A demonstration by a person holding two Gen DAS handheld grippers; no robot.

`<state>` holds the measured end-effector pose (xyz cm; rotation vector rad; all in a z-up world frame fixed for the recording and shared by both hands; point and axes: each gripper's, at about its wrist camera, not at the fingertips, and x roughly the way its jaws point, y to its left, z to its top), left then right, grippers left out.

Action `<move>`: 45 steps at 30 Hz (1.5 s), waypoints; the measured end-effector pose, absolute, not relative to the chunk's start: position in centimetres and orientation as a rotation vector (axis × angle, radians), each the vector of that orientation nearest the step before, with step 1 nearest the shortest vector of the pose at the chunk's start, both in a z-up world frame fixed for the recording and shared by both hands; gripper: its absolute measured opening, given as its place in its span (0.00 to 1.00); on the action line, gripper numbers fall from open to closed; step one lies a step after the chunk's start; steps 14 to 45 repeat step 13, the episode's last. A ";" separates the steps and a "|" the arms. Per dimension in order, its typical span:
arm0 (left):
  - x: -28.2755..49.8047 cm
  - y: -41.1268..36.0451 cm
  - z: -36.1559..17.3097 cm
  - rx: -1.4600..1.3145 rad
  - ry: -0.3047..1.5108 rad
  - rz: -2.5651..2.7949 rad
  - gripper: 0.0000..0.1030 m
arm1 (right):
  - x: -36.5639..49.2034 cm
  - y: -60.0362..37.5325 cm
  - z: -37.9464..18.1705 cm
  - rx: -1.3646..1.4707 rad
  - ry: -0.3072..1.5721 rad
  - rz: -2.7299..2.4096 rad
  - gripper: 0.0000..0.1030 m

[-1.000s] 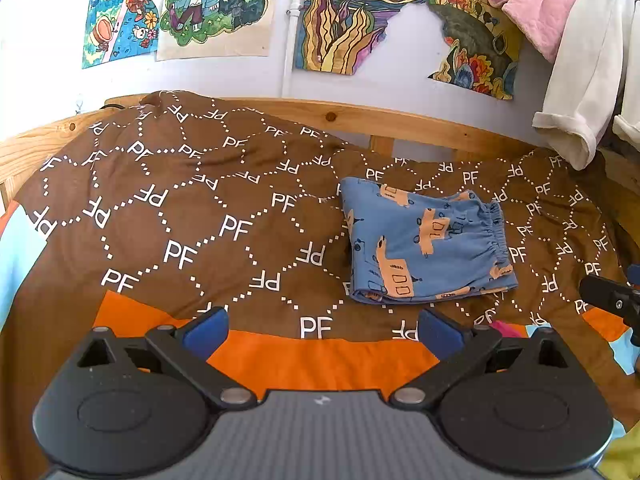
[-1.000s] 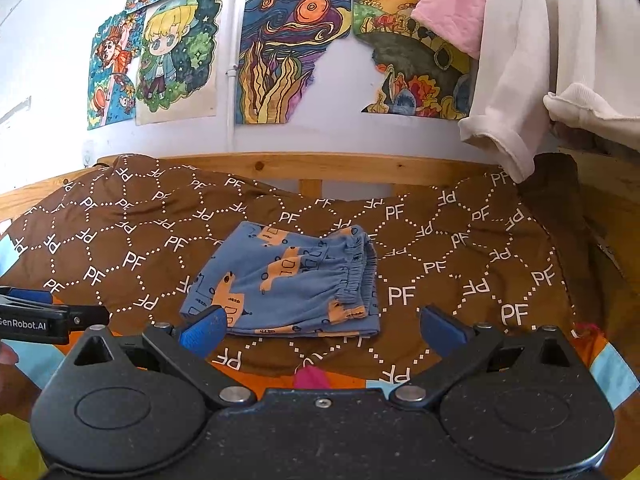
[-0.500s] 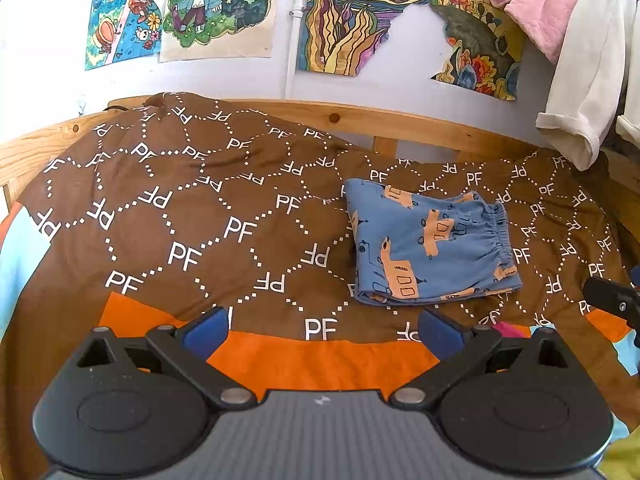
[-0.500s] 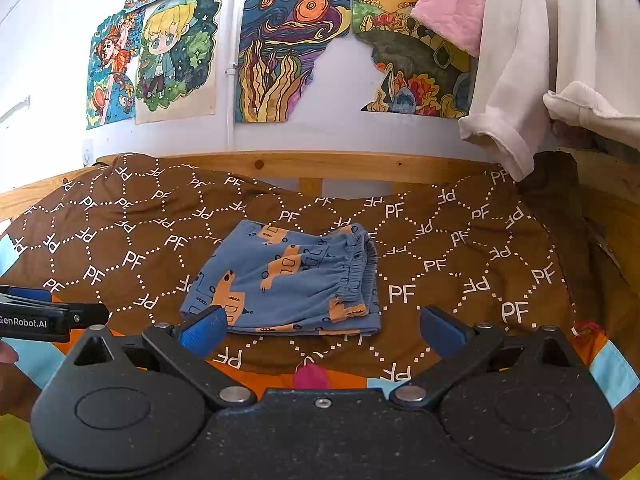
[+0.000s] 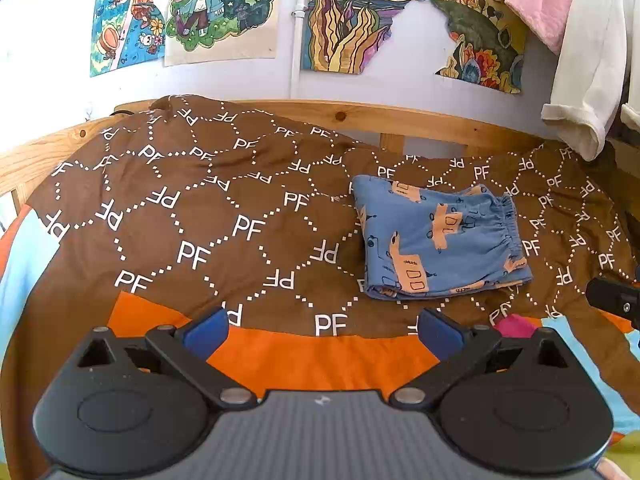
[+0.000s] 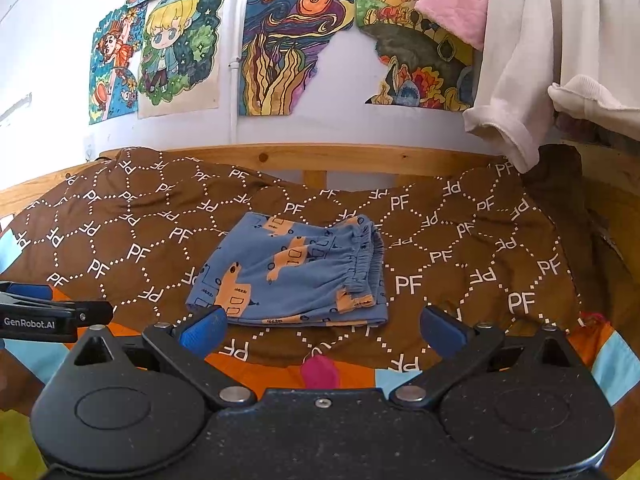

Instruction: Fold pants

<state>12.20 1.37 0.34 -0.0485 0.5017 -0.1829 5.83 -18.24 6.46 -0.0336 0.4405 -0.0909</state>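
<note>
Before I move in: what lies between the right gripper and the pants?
In the right wrist view, only the brown PF blanket lies between the right gripper and the folded pants; its left fingertip sits at their near edge.

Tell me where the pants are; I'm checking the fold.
The folded blue pants lie on the brown PF blanket, centred in the right wrist view.

Bare brown bedspread (image 5: 208,216) spreads wide left of the folded pants (image 5: 436,240), open to approach. The wooden headboard (image 6: 320,158) bounds the far side; hanging white clothes (image 6: 532,64) crowd far right.
</note>
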 end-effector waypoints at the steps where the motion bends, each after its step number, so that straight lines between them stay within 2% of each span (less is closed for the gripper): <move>1: 12.2 1.3 0.2 -0.045 0.504 -0.183 1.00 | 5.8 -18.2 6.4 -0.035 0.444 -0.090 0.99; 13: 12.2 1.6 -0.5 -0.048 0.527 -0.192 1.00 | 5.8 -16.7 4.9 -0.025 0.501 -0.065 0.99; 45: 12.2 1.6 -0.5 -0.048 0.527 -0.192 1.00 | 5.8 -16.7 4.9 -0.025 0.501 -0.065 0.99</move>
